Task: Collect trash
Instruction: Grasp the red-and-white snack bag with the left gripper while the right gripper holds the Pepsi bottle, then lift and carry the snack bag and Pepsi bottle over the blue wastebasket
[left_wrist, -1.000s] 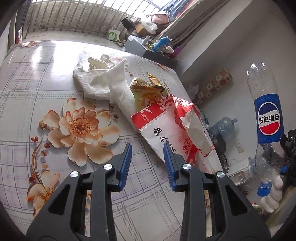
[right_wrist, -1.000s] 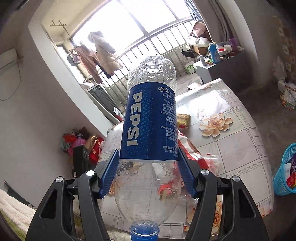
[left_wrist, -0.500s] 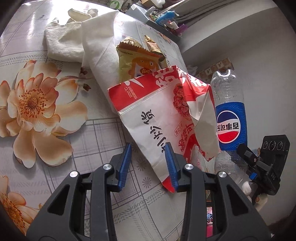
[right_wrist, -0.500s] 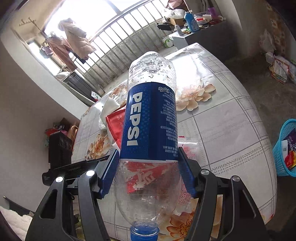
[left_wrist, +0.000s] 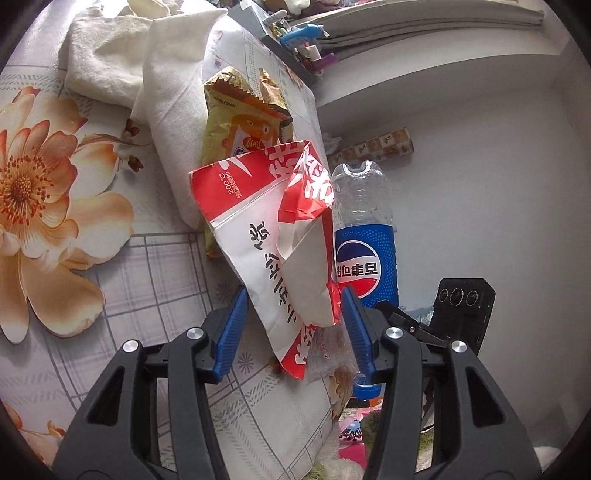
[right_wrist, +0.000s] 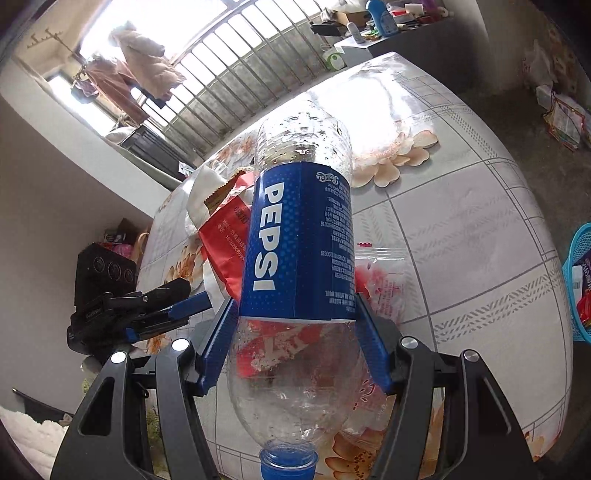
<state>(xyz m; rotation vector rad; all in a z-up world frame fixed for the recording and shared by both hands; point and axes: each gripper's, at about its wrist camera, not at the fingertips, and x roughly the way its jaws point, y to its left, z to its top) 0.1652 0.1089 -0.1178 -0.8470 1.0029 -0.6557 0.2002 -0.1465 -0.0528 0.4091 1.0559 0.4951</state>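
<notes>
Pepsi bottle (right_wrist: 299, 254) is sitting cap-down, pinched in right gripper (right_wrist: 295, 332), beside the table (right_wrist: 461, 221) edge. Left gripper (left_wrist: 291, 325) is spreading around the red-and-white paper bag's (left_wrist: 266, 236) lower end at that edge, not yet clamping. Noodle snack wrapper (left_wrist: 240, 122) is lying behind the bag.

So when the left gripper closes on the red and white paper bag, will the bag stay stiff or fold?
The red and white paper bag already shows creases and a folded flap, so it will probably crumple between the left gripper fingers. It looks flat and empty, so likely light. Its free end may droop when lifted.
</notes>
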